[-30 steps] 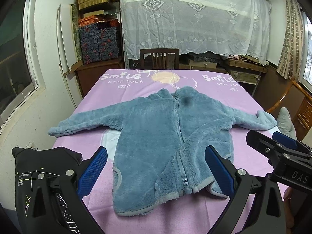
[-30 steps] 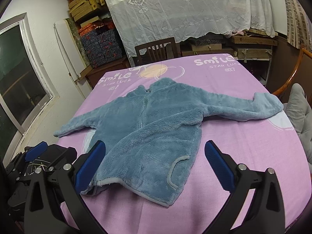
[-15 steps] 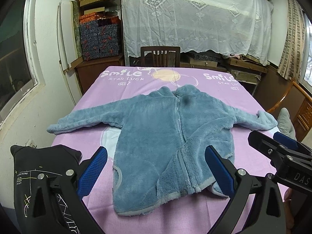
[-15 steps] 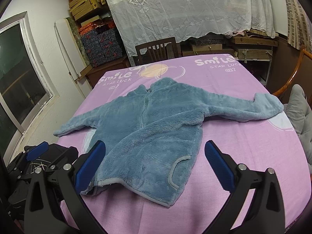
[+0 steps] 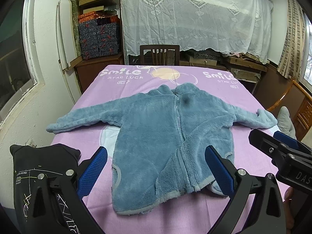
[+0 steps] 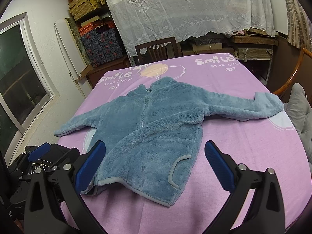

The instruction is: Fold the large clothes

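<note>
A blue fleece zip jacket (image 5: 165,134) lies flat, front up, on the purple sheet (image 5: 120,81), both sleeves spread out to the sides. It also shows in the right wrist view (image 6: 152,132). My left gripper (image 5: 156,167) is open and empty, held above the jacket's hem at the near edge. My right gripper (image 6: 154,161) is open and empty, above the hem on the jacket's right half. The right gripper also shows in the left wrist view (image 5: 280,152) at the right.
A black garment (image 5: 39,171) lies at the near left corner of the table. A wooden chair (image 5: 159,54) stands at the far end. A grey cushion (image 6: 300,109) sits at the right. Boxes and a lace-covered shelf fill the back wall.
Both grippers have shifted slightly; the view tilts down a little. The jacket has not moved, and both grippers stay open.
</note>
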